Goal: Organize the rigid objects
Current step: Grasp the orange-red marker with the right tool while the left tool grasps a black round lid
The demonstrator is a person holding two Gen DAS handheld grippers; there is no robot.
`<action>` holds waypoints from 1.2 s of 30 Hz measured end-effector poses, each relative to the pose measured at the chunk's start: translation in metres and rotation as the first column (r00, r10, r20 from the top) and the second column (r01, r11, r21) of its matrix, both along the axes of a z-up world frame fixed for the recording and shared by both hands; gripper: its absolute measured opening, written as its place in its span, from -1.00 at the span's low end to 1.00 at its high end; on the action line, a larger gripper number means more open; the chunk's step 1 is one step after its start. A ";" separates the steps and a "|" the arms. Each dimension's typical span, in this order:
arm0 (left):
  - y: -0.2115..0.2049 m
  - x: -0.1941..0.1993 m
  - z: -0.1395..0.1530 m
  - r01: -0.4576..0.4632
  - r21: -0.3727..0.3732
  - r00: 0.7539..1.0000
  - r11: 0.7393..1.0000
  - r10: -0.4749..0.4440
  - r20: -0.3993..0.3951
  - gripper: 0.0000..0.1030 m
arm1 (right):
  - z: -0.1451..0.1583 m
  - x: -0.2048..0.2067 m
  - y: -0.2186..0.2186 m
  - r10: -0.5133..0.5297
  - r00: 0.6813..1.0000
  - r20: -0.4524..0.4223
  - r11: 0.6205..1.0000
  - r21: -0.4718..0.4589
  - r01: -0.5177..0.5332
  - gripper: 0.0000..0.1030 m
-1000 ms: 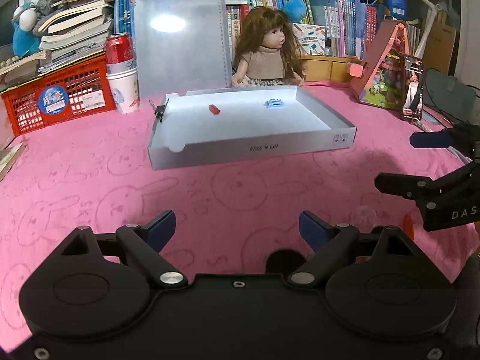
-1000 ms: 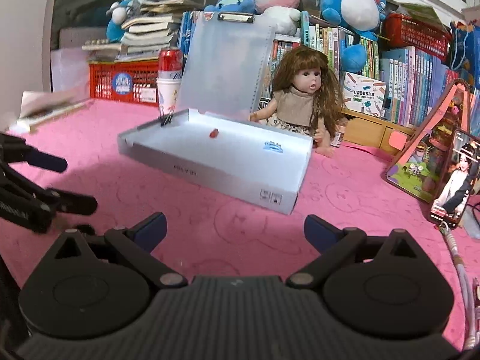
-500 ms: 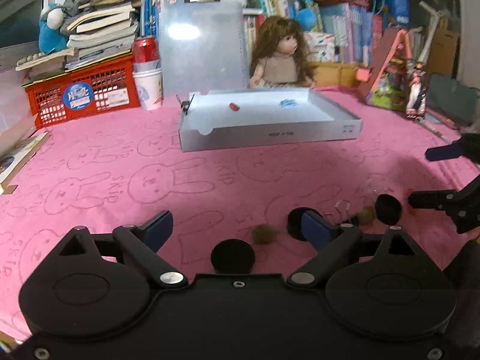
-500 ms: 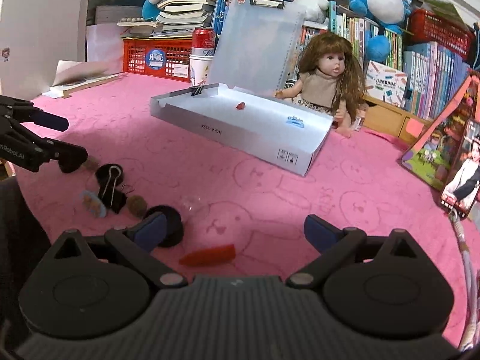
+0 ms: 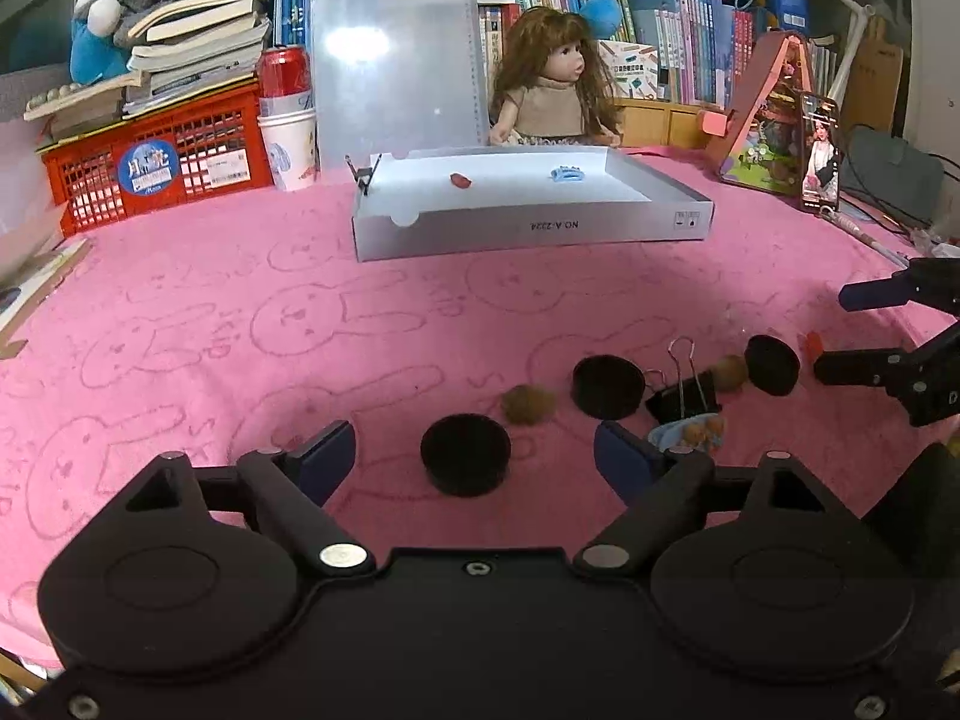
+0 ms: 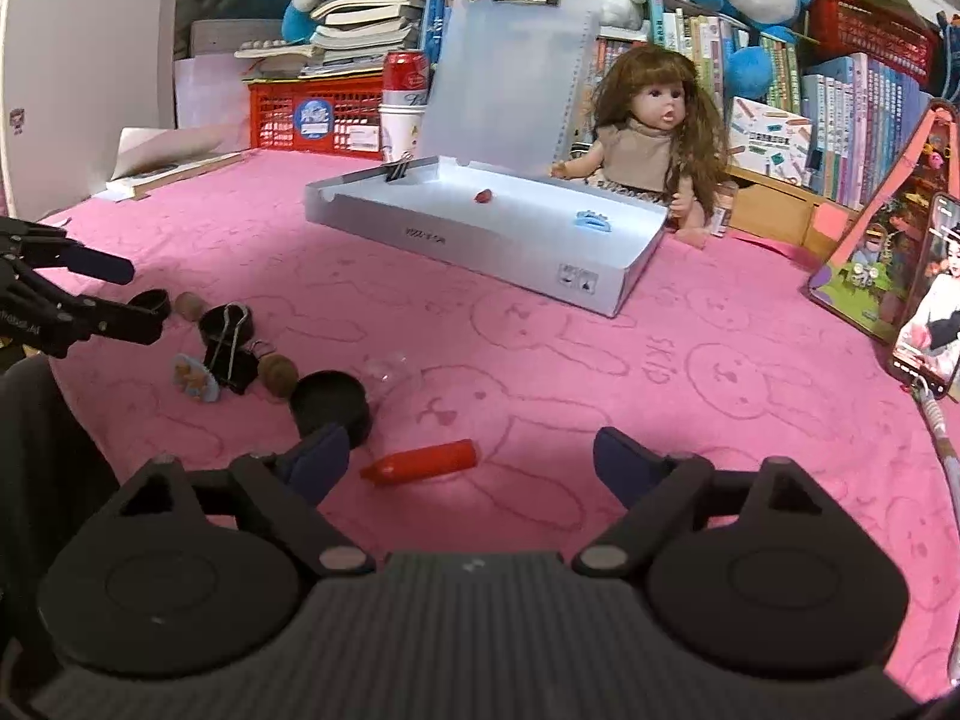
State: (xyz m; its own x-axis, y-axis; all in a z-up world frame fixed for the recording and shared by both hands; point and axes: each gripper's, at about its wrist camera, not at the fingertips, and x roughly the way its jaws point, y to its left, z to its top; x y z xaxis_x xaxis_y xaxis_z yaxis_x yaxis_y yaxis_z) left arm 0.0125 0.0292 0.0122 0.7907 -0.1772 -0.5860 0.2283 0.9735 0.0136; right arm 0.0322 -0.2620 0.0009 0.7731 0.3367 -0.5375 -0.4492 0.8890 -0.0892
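L tongs [image 5: 474, 456] open, empty; round black cap [image 5: 465, 461] lies between the tips, low centre of frame. R tongs [image 6: 471, 459] open, empty; smooth red tapered piece [image 6: 420, 462] just ahead by the left tip. Binder clip [image 5: 684, 393], fuzzy brown balls [image 5: 528, 405] & more caps clustered centre-right. Shallow white box [image 5: 528, 228] upper centre, well apart; bare pink bench [image 5: 240, 330] cloth between.

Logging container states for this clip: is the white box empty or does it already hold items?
Not empty. The white box holds a small red piece and a blue piece on its floor, with a binder clip on its far rim.
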 end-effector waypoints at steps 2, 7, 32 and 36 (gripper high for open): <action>-0.001 0.000 -0.002 0.005 0.008 1.000 1.000 -0.005 -0.006 0.49 | -0.002 -0.001 0.003 0.014 1.000 0.000 1.000 -0.014 -0.014 0.74; -0.002 0.000 -0.006 0.008 0.026 1.000 1.000 -0.007 -0.012 0.25 | -0.004 -0.001 0.009 0.054 0.999 -0.005 0.998 -0.034 -0.055 0.61; -0.012 -0.006 -0.007 -0.001 0.036 0.999 0.999 -0.001 0.043 -0.41 | 0.001 -0.005 0.008 0.024 1.000 0.007 1.000 0.009 -0.024 -0.06; -0.011 -0.002 -0.006 -0.042 0.037 0.998 0.998 0.040 0.047 -0.41 | 0.000 0.000 0.006 -0.038 0.999 0.003 0.998 0.046 0.038 -0.07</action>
